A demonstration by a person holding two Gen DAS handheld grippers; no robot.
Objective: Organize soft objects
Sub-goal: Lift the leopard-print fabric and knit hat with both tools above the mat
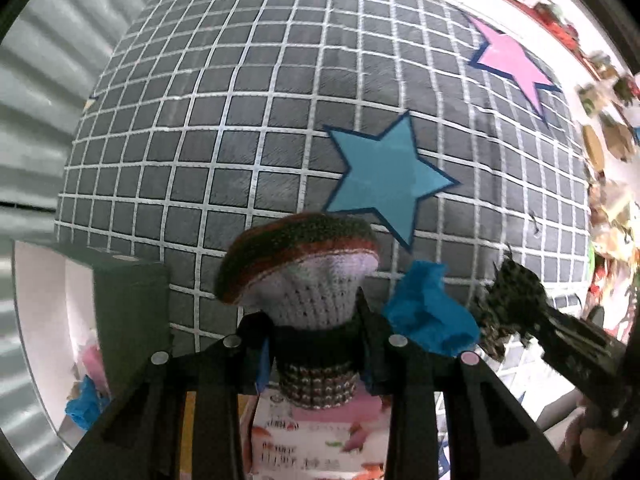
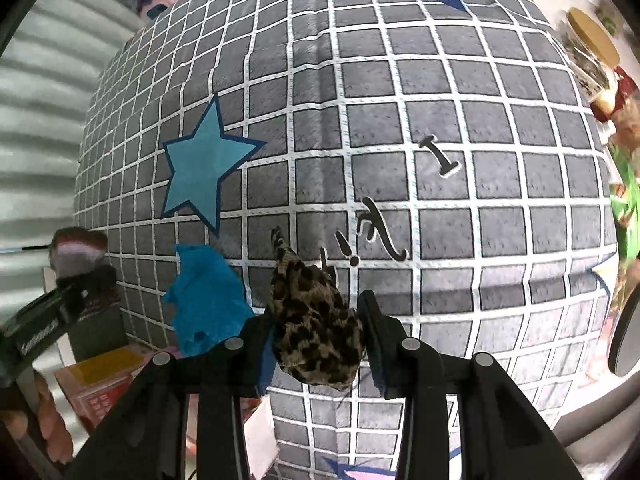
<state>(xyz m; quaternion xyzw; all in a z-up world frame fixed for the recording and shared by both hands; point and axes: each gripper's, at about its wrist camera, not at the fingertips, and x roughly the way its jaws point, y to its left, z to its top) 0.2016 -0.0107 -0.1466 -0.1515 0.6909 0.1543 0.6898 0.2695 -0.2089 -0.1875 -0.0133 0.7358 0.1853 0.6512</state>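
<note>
My left gripper (image 1: 316, 320) is shut on a knitted soft piece (image 1: 304, 268) with a white ribbed body and a dark green and red rim, held above the grey checked cloth (image 1: 248, 120). My right gripper (image 2: 318, 332) is shut on a leopard-print fabric piece (image 2: 316, 320). A crumpled blue cloth (image 1: 428, 316) lies on the checked surface between the two grippers; it also shows in the right wrist view (image 2: 204, 300). The right gripper with the leopard piece (image 1: 508, 296) shows at the right of the left wrist view. The left gripper with the knitted piece (image 2: 78, 252) shows at the left of the right wrist view.
The checked cloth carries a blue star (image 1: 384, 176) and a pink star (image 1: 512, 64). A white bin (image 1: 40, 320) with a dark green box (image 1: 128, 312) stands at the left. A pink printed carton (image 1: 320, 440) lies under the left gripper. Cluttered items (image 1: 608, 128) line the right edge.
</note>
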